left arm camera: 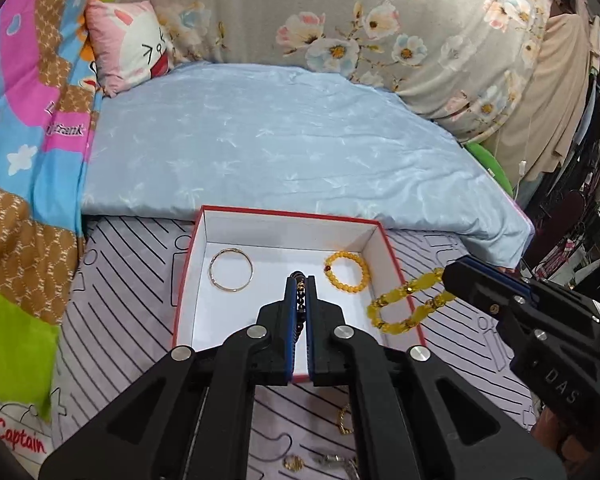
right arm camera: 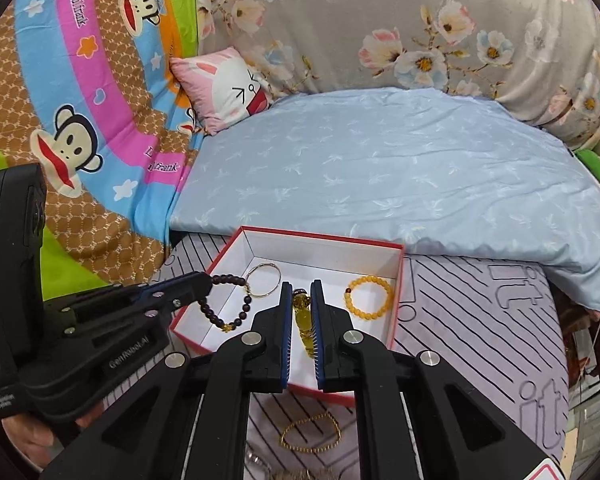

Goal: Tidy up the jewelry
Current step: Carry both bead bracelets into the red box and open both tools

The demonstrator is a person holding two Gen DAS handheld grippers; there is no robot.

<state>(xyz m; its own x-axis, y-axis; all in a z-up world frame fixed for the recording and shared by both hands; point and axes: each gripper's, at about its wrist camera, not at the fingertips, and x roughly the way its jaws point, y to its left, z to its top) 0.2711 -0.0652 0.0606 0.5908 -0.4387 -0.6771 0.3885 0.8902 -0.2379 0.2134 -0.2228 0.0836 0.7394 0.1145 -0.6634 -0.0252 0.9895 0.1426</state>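
Both tools are carrying bracelets over the red box on the bed.

Left tool is clamping the dark bracelet above the box's left half; right tool is pinching the amber bracelet over the right rim. Each should be lowered clear of the bangle and yellow beads before releasing. Readable: "DAS", "Gen Robot.AI", "Captain".
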